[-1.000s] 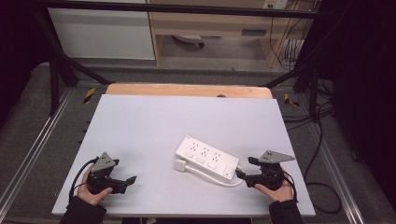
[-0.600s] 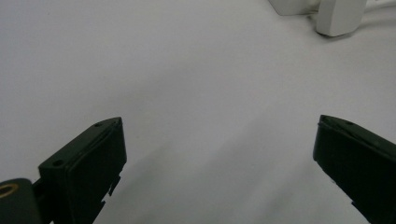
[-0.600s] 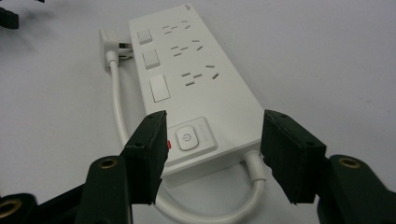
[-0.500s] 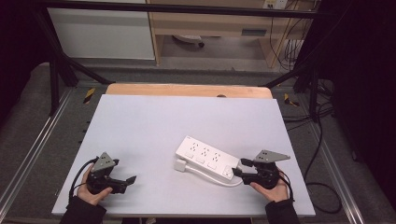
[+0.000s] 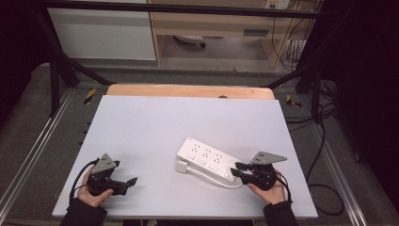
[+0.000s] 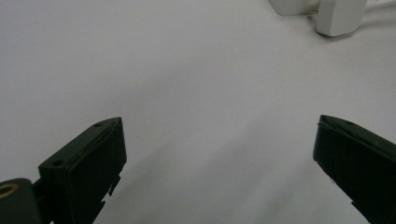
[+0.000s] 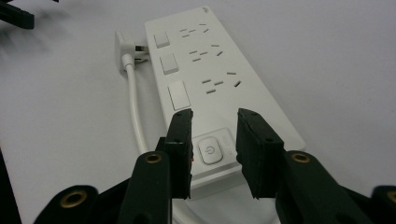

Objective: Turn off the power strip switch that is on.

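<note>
- Power strip, a white plastic bar with three rows of sockets [image 5: 208, 159], lies on the pale grey surface [image 5: 179, 122] right of centre. Its long axis runs on a slant from the far left down to the near right.
- Left tool [image 5: 126, 183], black and two-jawed, sits at the near left corner of the surface, well apart from the strip. Its jaws stand wide with only bare surface between them, as the left gripper view [image 6: 219, 154] shows.
- White plug block [image 5: 182, 166] lies just beside the strip's near long edge. In the right gripper view its prongs point at the strip's side, and a white cable [image 7: 135, 112] runs from it along that edge toward the camera.
- Round power button [image 7: 210, 151] sits at the strip's near right end.
- Right tool [image 5: 237, 170] is much the nearer of the two. Its tips hang right at that end of the strip, pointing along the long axis. Its jaws are parted only narrowly, one on each side of the button, holding nothing.
- Judging from this, the coming move belongs to the right tool, which must close across the strip's short width or press down on the button.
</note>
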Demonstrator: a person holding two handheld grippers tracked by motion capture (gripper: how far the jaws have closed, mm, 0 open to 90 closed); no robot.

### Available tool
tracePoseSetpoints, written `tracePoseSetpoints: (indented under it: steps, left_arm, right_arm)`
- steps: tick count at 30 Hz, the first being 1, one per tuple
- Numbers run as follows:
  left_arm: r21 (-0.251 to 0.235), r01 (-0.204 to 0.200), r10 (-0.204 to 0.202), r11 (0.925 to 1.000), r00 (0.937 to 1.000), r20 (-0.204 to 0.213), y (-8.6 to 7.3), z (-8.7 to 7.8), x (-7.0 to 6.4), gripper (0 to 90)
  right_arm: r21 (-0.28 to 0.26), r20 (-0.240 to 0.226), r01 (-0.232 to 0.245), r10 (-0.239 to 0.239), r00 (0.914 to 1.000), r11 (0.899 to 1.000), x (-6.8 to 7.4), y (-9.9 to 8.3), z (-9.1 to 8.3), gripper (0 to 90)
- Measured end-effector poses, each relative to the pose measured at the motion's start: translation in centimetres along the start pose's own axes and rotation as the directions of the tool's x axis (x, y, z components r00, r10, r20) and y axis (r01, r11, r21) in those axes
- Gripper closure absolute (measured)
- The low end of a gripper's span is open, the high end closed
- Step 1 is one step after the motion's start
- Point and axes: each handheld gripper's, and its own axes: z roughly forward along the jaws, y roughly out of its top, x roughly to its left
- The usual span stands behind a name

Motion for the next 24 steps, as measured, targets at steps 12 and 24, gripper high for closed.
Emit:
tracePoseSetpoints:
  steps: [12, 24]
  left_arm:
    - [-0.002, 0.001, -0.001, 1.0000, 1.0000, -0.001, 0.01, -0.04, -0.02, 2.4]
    - [-0.004, 0.003, -0.003, 1.0000, 1.0000, -0.003, 0.01, -0.10, -0.01, 2.4]
  right_arm:
    - [0.001, -0.015, 0.017, -0.017, 0.9997, 1.000, 0.54, 0.41, 0.46, 82.2]
    - [-0.006, -0.047, 0.009, -0.009, 0.9989, 1.000, 0.88, 0.89, 0.88, 90.0]
